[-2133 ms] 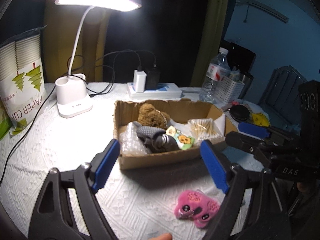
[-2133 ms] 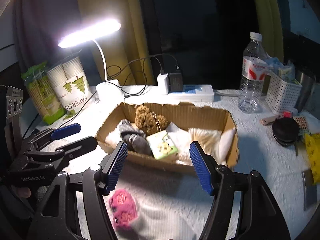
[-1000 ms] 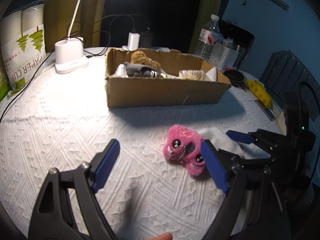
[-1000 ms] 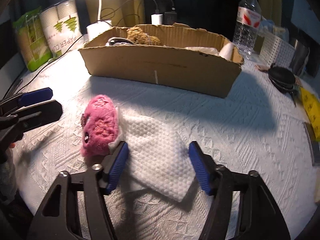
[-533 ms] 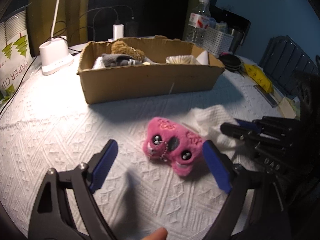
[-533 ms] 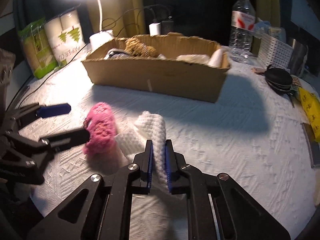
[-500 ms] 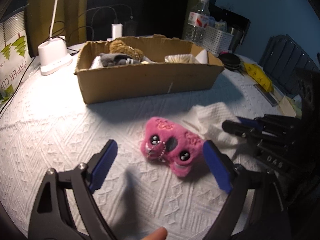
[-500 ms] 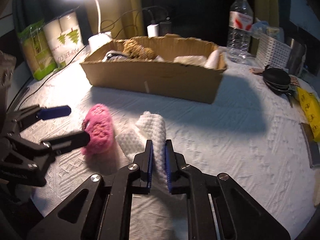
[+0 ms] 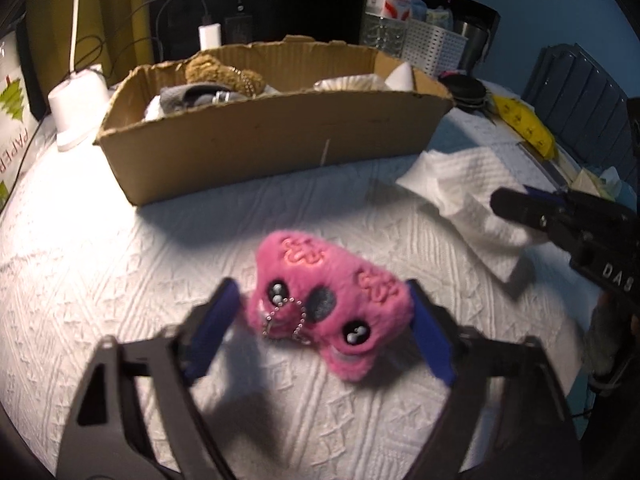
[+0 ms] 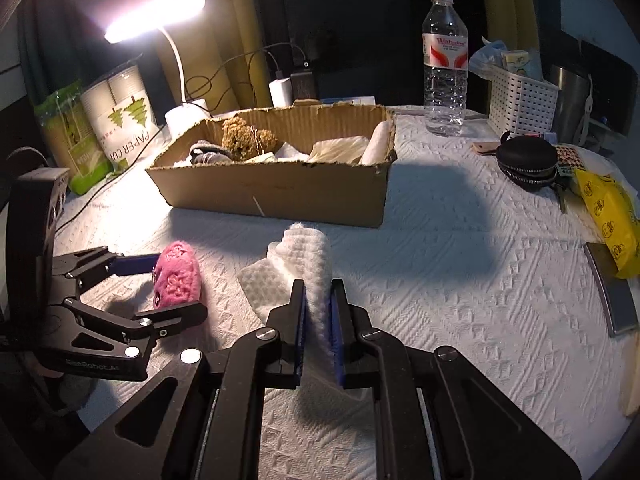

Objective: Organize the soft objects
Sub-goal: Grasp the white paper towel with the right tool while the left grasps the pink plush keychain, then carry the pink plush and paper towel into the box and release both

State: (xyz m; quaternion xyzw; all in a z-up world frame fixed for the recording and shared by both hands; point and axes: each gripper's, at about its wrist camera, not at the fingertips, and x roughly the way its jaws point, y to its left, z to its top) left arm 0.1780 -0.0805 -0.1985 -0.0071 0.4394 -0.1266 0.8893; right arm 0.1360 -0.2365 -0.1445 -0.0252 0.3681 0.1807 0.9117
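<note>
The right tool (image 10: 317, 304) is pinched shut on the cloth (image 10: 308, 256) near the box (image 10: 280, 190), while the left tool (image 9: 324, 328) straddles the pink toy (image 9: 328, 304) on the table (image 9: 120, 240), jaws apart, so its bead chain (image 9: 286, 316) may snag or the plush squirm free.

The left gripper (image 9: 324, 330) fills the lower part of its own view, its blue-padded fingers (image 9: 210, 328) spread wide on either side of a pink plush toy (image 9: 326, 300), close to it, contact not clear. The right gripper (image 10: 318, 320) rises from the bottom centre of its view, fingers nearly together and pinching a fold of white cloth (image 10: 308, 268). Each gripper shows at the other view's edge.
</note>
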